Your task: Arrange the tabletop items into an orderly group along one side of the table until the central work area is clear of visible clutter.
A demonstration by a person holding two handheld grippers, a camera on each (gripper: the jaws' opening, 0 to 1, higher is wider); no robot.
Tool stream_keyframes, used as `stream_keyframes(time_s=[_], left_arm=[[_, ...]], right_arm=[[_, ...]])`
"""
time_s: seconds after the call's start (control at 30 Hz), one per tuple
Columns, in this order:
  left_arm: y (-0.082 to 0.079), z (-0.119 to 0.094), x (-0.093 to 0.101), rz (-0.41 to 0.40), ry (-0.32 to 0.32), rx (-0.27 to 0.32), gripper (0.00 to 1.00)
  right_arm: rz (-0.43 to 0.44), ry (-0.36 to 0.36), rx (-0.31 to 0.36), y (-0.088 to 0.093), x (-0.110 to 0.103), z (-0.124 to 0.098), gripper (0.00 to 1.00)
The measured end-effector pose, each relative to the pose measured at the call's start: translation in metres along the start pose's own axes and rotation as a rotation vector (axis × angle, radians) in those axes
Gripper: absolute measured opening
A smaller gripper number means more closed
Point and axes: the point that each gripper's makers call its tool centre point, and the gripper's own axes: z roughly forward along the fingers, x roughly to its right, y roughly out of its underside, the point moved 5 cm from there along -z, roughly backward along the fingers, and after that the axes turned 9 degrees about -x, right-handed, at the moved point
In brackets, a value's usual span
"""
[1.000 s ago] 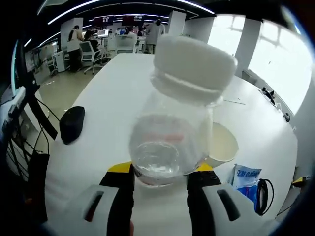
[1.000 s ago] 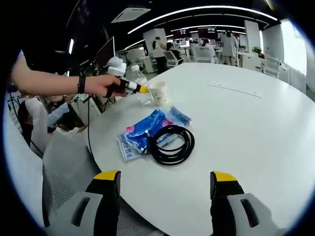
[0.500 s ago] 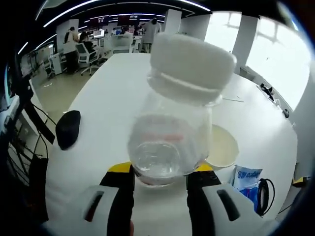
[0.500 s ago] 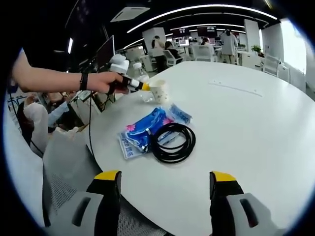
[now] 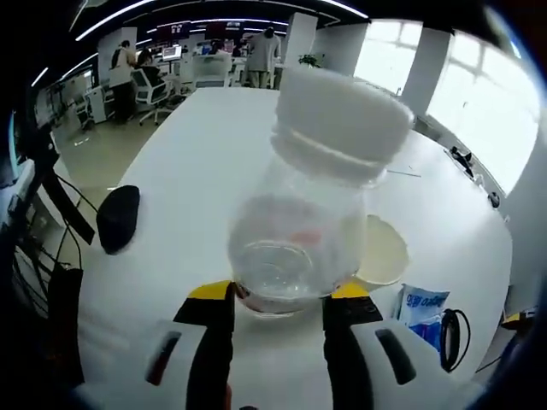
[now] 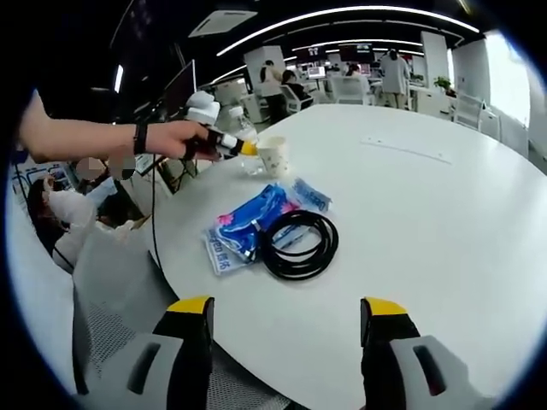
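Bottle clear plastic with a white cap, clamped at its base between the yellow-tipped jaws of the left gripper, tilted a bit so the cap leans toward the right of the left gripper view; can't tell if the base touches the white table or sits just above it. Paper cup just beside the bottle on its right, blue packet and black cable coil further right near the table edge, black mouse well apart on the left. Right gripper view: person's hand with arm stretched in from the left, roughly level, dark wristband on, holding the left gripper out at the paper cup near the far-left table edge. Right gripper jaws spread wide, nothing between them, hovering at the near table edge and pointing across at the blue packets and cable coil, which lie touching each other
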Motion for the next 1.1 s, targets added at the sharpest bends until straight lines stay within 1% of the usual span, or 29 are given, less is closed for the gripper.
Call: stream_keyframes(time_s=[0.13, 0.3, 0.53, 0.7, 0.87, 0.97, 1.1], left_arm=[[0.001, -0.003, 0.002, 0.020, 0.011, 0.002, 0.42], [0.001, -0.010, 0.005, 0.046, 0.017, 0.028, 0.42], [-0.008, -0.019, 0.002, 0.074, 0.013, 0.059, 0.41], [-0.017, -0.026, 0.003, 0.097, 0.026, 0.083, 0.42], [-0.021, -0.027, 0.004, 0.118, 0.045, 0.088, 0.42], [-0.023, -0.026, 0.005, 0.136, 0.056, 0.088, 0.39], [-0.024, -0.024, 0.006, 0.125, 0.040, 0.084, 0.39]], right_arm=[[-0.007, -0.004, 0.003, -0.001, -0.003, 0.001, 0.71], [-0.004, -0.003, 0.011, 0.001, -0.004, -0.001, 0.71], [0.006, 0.003, 0.015, 0.006, -0.004, -0.004, 0.71], [0.011, 0.005, 0.018, 0.008, -0.005, -0.005, 0.71], [0.011, 0.008, 0.028, 0.007, -0.006, -0.006, 0.71], [0.008, 0.011, 0.032, 0.005, -0.006, -0.006, 0.71], [0.001, 0.013, 0.038, 0.002, -0.005, -0.009, 0.72]])
